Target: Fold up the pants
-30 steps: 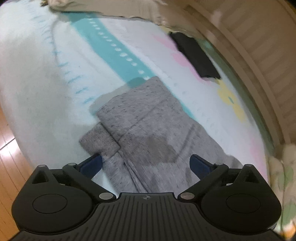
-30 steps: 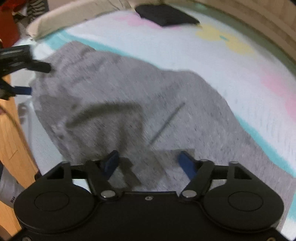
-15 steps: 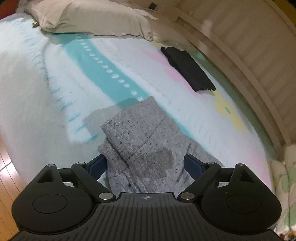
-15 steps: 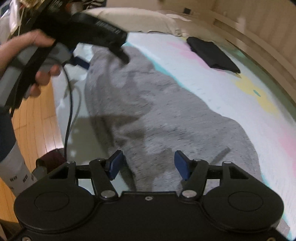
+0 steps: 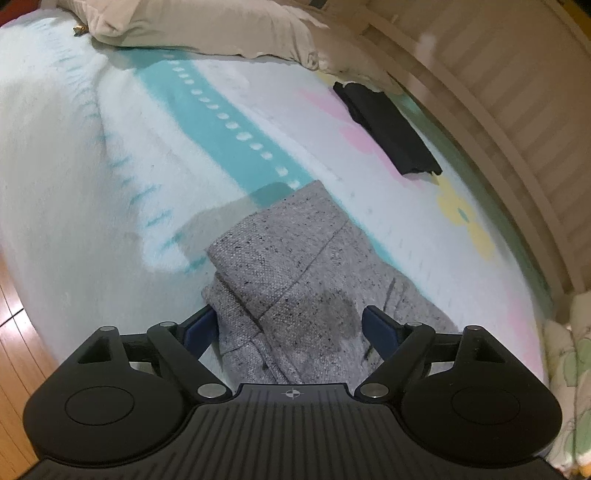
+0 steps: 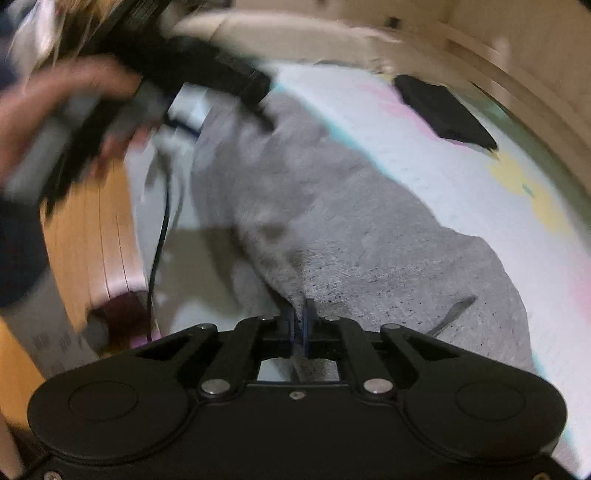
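Grey knit pants [image 5: 295, 273] lie on the bed with the leg ends folded over, and show in the right wrist view [image 6: 351, 229] stretched across the blanket. My left gripper [image 5: 291, 326] is open, its blue fingertips either side of the grey fabric near the leg ends. My right gripper [image 6: 300, 325] is shut on an edge of the pants at the near side. The left gripper and the hand holding it [image 6: 74, 122] appear blurred at the far end of the pants in the right wrist view.
A pastel blanket [image 5: 110, 147] covers the bed. Folded black clothing [image 5: 388, 129] lies farther back, also in the right wrist view [image 6: 443, 110]. A beige pillow [image 5: 207, 26] is at the head. A wooden bed rail [image 5: 498, 110] runs on the right. Wooden floor [image 6: 96, 229] lies left.
My right gripper has closed on the edge of the pants; it was open before. My left gripper has drawn back along the leg ends and stays open.
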{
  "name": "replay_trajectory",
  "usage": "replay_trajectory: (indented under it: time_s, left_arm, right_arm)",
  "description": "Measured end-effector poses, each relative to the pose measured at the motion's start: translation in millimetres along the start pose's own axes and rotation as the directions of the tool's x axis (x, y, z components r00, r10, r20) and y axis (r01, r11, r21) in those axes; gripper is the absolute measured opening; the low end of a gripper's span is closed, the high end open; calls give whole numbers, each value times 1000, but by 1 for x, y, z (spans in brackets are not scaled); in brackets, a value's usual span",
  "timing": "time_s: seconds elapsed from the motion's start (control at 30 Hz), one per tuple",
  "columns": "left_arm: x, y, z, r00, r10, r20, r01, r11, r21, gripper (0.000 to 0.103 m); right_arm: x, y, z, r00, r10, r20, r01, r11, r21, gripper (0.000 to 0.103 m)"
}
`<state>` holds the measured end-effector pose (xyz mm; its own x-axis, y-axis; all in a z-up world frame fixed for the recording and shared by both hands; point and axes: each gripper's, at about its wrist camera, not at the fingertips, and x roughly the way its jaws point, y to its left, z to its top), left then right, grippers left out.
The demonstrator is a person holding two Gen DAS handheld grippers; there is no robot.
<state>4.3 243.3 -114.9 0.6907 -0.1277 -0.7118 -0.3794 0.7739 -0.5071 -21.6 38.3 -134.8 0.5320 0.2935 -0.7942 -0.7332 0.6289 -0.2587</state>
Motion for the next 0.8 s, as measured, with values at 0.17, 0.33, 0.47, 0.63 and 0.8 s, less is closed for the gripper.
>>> replay_trajectory:
  time_s: [0.17,0.33,0.47,0.63,0.8]
  left_arm:
    - [5,-2,1,1000,2,-13,-2,1000,18,84]
    - [10,-2,5,999,-13,-41,13,1000,6,91]
    - [11,-5,6,999,2,-46,-2,1000,5,82]
    - [3,4,2,999,-42,-8,42,998,-52,28]
    - [-25,-28,-4,994,-26,109,15,994,107,26]
  right_arm:
    - [11,23,-5,998,-65,-14,62,989,-132,11]
    - [4,1,-1,1000,2,-8,-2,1000,10,16]
    - [-16,-23,0,997,52,50,-59,989,137,41]
    - [-44,-61,-10,991,17,131,-56,952,301,65]
    - [-34,-101,-28,997,-65,40,40,888,459,65]
